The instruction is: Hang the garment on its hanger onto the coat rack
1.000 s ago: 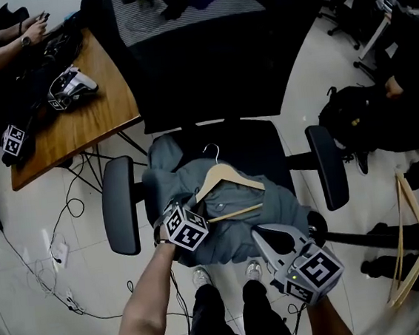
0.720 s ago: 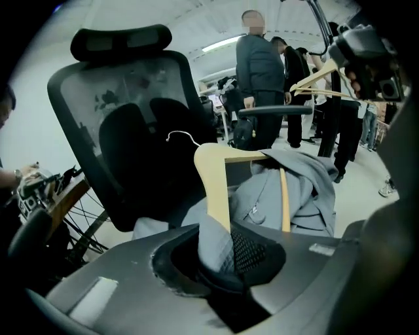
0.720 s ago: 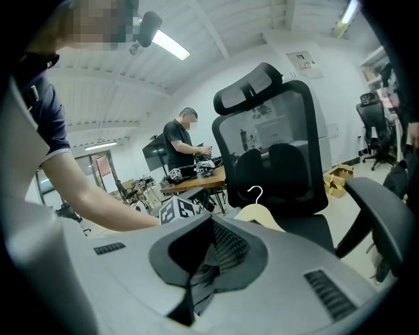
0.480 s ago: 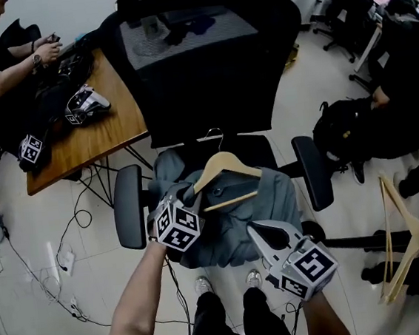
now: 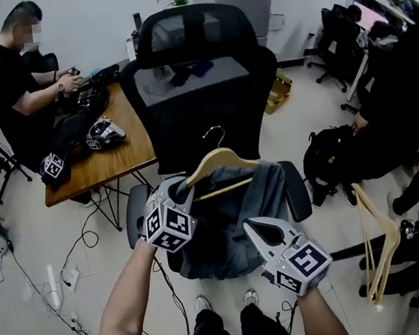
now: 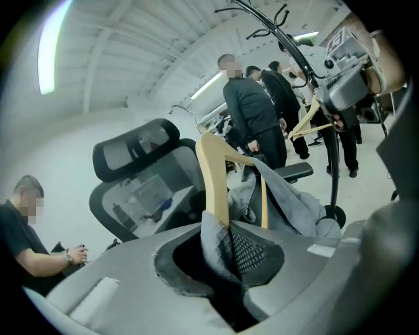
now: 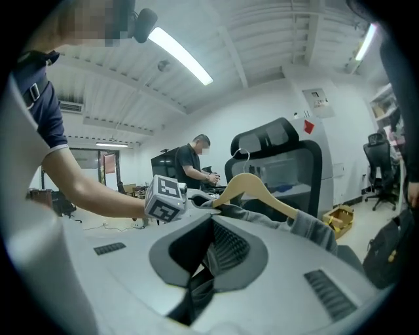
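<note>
The left gripper (image 6: pixel 228 248) clamps the left shoulder of the wooden hanger (image 5: pixel 220 159) through the cloth. Its jaws have just closed further on it, so the grey garment (image 5: pixel 227 232) hangs lifted over the seat of the office chair (image 5: pixel 201 89). The right gripper (image 7: pixel 213 252), jaws narrow on the garment's near right edge, seems to steady the drape for carrying to the coat rack.

No word, brand name or number could be read anywhere. The cubes on the left gripper (image 5: pixel 182 193) and right gripper (image 5: pixel 258 231), in front of the office chair (image 5: pixel 201 89), bore only black-and-white square code patterns. On the wall behind the chair, a red tag (image 7: pixel 308 125) and a white notice (image 7: pixel 320 97) were too small to read.
</note>
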The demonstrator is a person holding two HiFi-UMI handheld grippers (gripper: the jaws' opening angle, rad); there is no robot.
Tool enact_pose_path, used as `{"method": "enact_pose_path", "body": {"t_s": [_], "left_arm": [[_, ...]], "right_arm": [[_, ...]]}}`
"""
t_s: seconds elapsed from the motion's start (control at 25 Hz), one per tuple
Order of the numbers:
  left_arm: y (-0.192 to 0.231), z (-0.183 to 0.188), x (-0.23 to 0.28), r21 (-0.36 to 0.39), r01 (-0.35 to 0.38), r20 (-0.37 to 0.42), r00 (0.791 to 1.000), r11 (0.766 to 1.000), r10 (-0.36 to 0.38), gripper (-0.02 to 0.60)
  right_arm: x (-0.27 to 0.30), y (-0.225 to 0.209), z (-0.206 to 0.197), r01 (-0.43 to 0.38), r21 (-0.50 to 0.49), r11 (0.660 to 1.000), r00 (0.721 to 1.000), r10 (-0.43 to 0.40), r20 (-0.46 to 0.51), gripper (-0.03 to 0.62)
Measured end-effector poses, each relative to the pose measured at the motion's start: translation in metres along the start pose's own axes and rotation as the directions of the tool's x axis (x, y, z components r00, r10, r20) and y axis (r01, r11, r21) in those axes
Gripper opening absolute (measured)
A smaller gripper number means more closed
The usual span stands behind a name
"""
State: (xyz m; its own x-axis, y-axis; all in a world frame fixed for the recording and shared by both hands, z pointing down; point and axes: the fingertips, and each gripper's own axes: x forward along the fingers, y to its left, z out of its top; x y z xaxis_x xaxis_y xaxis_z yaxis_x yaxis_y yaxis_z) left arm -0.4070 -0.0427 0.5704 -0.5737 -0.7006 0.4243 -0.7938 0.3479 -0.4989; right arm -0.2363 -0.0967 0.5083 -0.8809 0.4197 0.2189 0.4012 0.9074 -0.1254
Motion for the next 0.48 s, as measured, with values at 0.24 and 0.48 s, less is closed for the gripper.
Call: {"method": "enact_pose_path", "body": {"t_s": [0.24,0.48], "left_arm": [[0.033,0.079,-0.05,0.077,-0.014,0.068,0.998,0.997,0.009,0.072],[0.073,0.154,-0.103,0.119,-0.033,0.129,0.992,0.992,0.017,0.072]], "right_arm": [[-0.031,0.013,0.056,0.017,-0.093,0.995,0.997,-0.01,0.074,0.012],[-0.058,0.026,0.104,0.032,-0.182,0.983,0.989,-0.005,0.146,0.012]]}}
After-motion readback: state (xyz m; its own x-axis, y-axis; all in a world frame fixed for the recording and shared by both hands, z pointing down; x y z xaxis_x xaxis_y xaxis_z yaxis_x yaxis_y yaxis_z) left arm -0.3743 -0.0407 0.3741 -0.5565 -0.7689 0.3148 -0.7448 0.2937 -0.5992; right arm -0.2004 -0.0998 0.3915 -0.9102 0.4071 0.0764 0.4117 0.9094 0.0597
